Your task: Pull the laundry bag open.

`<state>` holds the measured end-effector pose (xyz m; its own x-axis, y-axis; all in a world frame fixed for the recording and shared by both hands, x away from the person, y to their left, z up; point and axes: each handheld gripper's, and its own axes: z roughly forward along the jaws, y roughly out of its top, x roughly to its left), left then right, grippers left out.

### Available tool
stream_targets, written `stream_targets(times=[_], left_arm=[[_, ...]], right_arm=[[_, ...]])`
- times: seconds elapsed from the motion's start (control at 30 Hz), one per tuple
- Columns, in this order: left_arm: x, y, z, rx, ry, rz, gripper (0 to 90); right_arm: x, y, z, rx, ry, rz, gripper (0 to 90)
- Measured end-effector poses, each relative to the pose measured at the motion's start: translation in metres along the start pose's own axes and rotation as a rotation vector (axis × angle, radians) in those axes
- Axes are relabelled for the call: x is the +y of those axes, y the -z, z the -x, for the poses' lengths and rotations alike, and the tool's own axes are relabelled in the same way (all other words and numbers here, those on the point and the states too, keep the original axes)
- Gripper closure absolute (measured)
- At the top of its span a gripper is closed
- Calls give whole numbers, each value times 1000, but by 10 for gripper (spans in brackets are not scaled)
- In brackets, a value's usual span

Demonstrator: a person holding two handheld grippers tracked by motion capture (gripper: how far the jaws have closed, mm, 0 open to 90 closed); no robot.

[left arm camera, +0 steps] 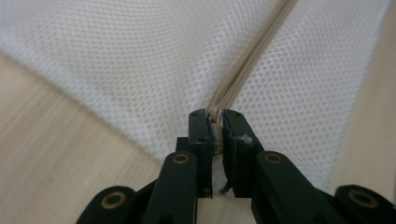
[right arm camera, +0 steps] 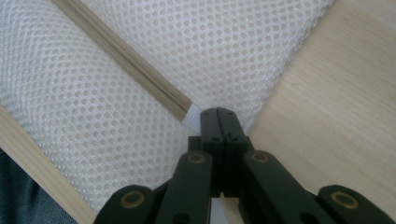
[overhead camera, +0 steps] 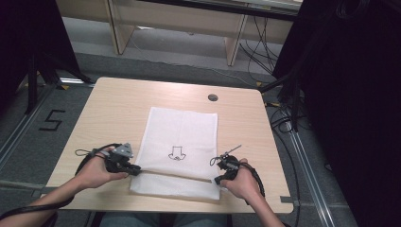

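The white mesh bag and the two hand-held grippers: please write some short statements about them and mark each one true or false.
1. The white mesh bag lies flat on the wooden table. True.
2. The left hand-held gripper is shut on the zipper pull. True.
3. The right hand-held gripper hangs open above the bag. False: its jaws are shut on the bag's edge, at the zipper's end.
4. A black outline drawing is printed on the bag. True.
5. The zipper runs along the bag's far edge. False: it runs across the bag close to its near edge, between the two grippers.
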<state>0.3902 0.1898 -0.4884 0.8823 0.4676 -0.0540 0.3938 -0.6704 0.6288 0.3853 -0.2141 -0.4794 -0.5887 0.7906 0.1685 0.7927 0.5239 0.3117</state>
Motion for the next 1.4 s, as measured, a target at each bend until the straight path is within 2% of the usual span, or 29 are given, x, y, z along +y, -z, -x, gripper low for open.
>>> stream_targets(times=[0.03, 0.07, 0.1, 0.17, 0.2, 0.23, 0.3, 0.33, 0.4, 0.47, 0.5, 0.53, 0.57, 0.63, 0.67, 0.7, 0.73, 0.77, 0.8, 0.83, 0.9, 0.93, 0.97, 1.0, 1.13, 1.17, 1.2, 1.33, 1.4], left_arm=[[-2, 2, -2, -20, 18, 10, 822], [-3, 1, 1, -22, 45, 34, 822], [-2, 1, 2, -8, 18, 22, 822], [-1, 0, 3, -4, 16, 19, 822], [-1, 1, 2, -6, 4, 20, 822], [-2, 2, 2, -10, 9, 20, 822], [-3, 3, 3, -19, 17, 22, 822], [-3, 3, 3, -16, 16, 15, 822], [-4, 2, 3, -18, 32, 9, 822], [-4, 2, 5, -16, 25, -2, 822], [-5, 2, 5, -16, 6, -11, 822], [-5, 3, 5, -13, 7, -20, 823], [-6, 5, 3, 8, -43, -59, 822], [-11, 6, 5, 3, 31, -15, 822], [-12, 12, 1, 37, -42, -72, 822], [-14, 13, -2, 12, -17, -59, 822], [-15, 14, -2, 11, -2, -46, 822], [-15, 14, 0, 20, -1, -36, 822], [-14, 14, -1, 27, -30, -55, 822], [-15, 12, 0, 27, -21, -62, 822], [-16, 11, 0, 25, -38, -76, 822], [-16, 11, -1, 22, -35, -77, 822], [-17, 9, 0, 13, -3, -64, 822], [-17, 9, 0, 12, 2, -65, 822], [-17, 9, 0, 18, -13, -77, 822], [-17, 9, 0, 17, -16, -79, 821], [-17, 9, -1, 19, -33, -84, 821], [-17, 9, 0, 20, -29, -76, 820], [-18, 9, 0, 15, -11, -73, 820]], right_arm=[[0, 0, 2, -5, -3, 5, 900], [0, 0, 1, -14, 2, -9, 900], [2, 0, -1, -24, 2, -17, 900], [4, 0, -3, -43, 25, -34, 900], [4, 0, -2, -34, 27, -28, 900], [3, 1, -2, -24, -4, -27, 900], [1, 0, 1, -12, 1, -7, 900], [1, 1, 1, -13, -10, -14, 900], [1, 1, 1, -10, 2, -12, 900], [0, 0, 2, -9, -1, -6, 900], [0, 1, 1, 0, -28, -13, 900], [-1, 0, 3, -1, -6, 6, 900], [-1, 0, 3, 1, -10, 1, 900], [-1, 1, 3, 0, -16, 0, 900], [-1, 1, 3, -3, -9, 2, 900], [-1, 0, 2, -11, -5, 4, 900], [0, 0, 1, -11, -2, 4, 900], [1, 1, 1, -15, -8, -12, 900], [1, 0, 2, -15, 3, -8, 900], [1, 0, 2, -14, -3, -9, 900], [0, 0, 2, -5, -11, 6, 900], [0, 0, 3, -3, -7, 3, 900], [-1, 1, 3, 3, -20, -1, 900], [-1, 1, 4, 6, -25, -1, 900], [-1, 1, 5, 13, -23, 0, 900], [-2, 0, 5, 13, -19, 19, 900], [-2, 1, 6, 14, -14, 8, 900], [-1, 1, 4, 7, -16, 1, 900], [-1, 2, 1, 10, -47, -12, 900]])
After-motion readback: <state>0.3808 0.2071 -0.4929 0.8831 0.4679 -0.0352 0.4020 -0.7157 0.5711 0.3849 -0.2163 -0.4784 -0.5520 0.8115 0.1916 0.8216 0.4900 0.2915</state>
